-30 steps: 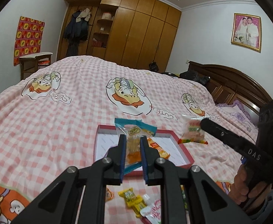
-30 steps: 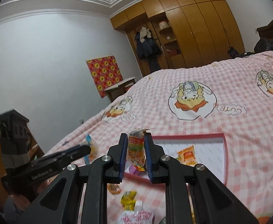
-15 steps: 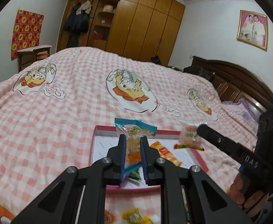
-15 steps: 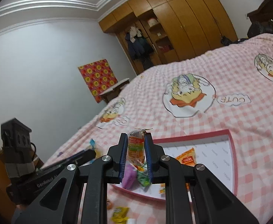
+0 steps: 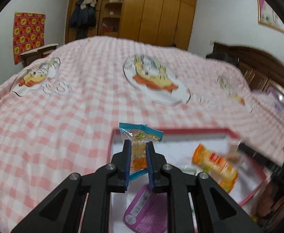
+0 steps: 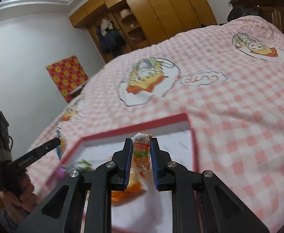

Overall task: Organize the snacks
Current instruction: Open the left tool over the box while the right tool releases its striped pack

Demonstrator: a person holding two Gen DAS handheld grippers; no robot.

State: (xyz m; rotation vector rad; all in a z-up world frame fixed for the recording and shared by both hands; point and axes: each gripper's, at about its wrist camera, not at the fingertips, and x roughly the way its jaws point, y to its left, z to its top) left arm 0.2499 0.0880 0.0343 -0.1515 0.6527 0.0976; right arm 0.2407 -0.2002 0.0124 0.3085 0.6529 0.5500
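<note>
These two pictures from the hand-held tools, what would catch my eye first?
Probably the snacks pinched in black fingers: the left gripper holds a clear blue-edged packet, the right gripper an orange packet. Both hang over a red-rimmed white tray on the pink checked bedspread. A purple packet already lies in the tray.

Motion blur smears the orange packet (image 5: 214, 168) in the tray (image 5: 198, 131); its print unreadable. Purple packet (image 5: 147, 209) partly hidden behind left gripper (image 5: 138, 163) arms, label too small to read. Right-wrist view: green-and-white wrapper (image 6: 82, 165) blurred past telling. Lower part of the red-and-orange sachet (image 6: 141, 155) hidden between right gripper (image 6: 141, 161) pads. Framed picture (image 5: 271, 15) cut by lens edge
</note>
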